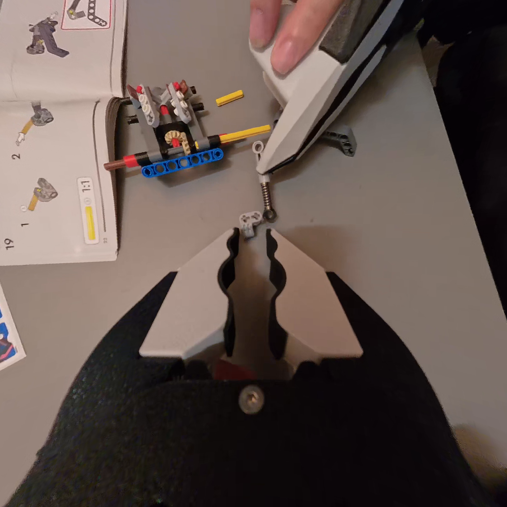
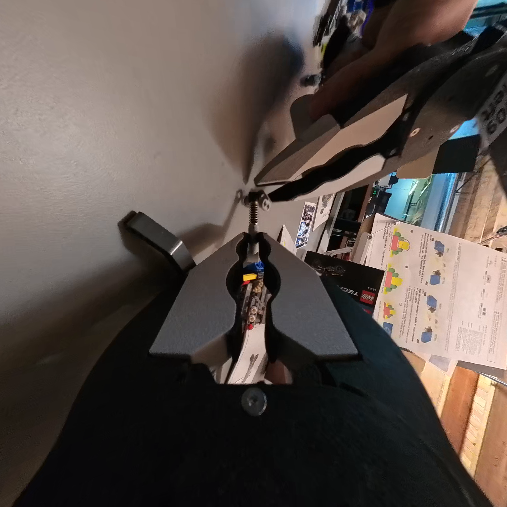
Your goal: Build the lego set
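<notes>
**Inspector:** Grey table [image 1: 356, 260] surface. Left of the tools?

**Assistant:** Instruction booklet [image 1: 55, 164], then the partial model [image 1: 175, 137]. Left gripper [image 1: 251, 233], jaws apart, reaches toward a grey connector [image 1: 250, 220]. Right gripper [image 2: 253, 238] clamps the shock absorber [image 1: 265, 192], apparently steadying it for mating.

**Inspector:** Containers?

**Assistant:** None visible.

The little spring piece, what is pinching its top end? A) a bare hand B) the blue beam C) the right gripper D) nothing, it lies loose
C: in the left wrist view the right gripper has its tips closed on the pale end of the spring piece, and the right wrist view shows the same grip; the left gripper is open near its ring end.
</notes>
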The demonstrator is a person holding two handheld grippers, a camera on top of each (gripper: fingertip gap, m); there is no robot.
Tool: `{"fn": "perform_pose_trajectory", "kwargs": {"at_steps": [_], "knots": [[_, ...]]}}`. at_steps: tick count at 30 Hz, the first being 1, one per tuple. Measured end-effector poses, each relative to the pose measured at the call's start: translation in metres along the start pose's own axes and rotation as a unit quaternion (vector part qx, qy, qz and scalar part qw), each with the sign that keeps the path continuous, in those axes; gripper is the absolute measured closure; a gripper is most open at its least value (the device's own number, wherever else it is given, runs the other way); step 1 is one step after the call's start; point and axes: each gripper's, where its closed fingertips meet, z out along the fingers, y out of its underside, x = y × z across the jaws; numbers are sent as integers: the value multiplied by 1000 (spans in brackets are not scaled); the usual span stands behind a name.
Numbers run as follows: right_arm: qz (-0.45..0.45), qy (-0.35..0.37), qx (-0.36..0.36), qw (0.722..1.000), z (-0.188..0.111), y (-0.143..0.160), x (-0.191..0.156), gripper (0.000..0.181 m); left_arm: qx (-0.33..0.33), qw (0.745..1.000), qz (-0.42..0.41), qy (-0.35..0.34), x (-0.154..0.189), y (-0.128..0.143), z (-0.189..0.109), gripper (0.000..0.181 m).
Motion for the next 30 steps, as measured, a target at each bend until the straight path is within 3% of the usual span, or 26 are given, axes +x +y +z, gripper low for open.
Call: {"fn": "perform_pose_trajectory", "kwargs": {"at_steps": [1, 8, 13, 16, 20, 22, 26, 28, 30], "knots": [[0, -3, -1, 1000, 0, 0, 0, 176, 5, 1000, -2, -8, 1, -1, -3, 163], [2, 11, -7, 1000, 0, 3, 4, 170, 40, 995, -25, -93, 3, -11, -17, 160], [31, -13, 21, 999, -7, 3, 4, 157, 56, 993, -56, -87, 16, -6, -16, 157], [124, -34, 48, 990, -17, 6, 12, 157, 61, 988, -96, -103, 14, -5, -14, 160], [303, -122, 104, 939, -28, 6, 14, 155, 69, 980, -159, -101, 16, -6, -9, 162], [358, -115, 88, 922, -36, 23, 23, 150, 66, 981, -153, -96, 22, -8, -8, 162], [497, -161, 97, 847, -68, 40, 17, 141, 55, 987, -120, -91, 39, -11, -12, 159], [520, -119, 72, 843, -79, 53, 18, 143, 64, 987, -105, -102, 43, -16, -15, 156], [579, -70, 46, 811, -79, 62, 28, 147, 100, 980, -92, -142, 36, -27, -21, 148]]}}
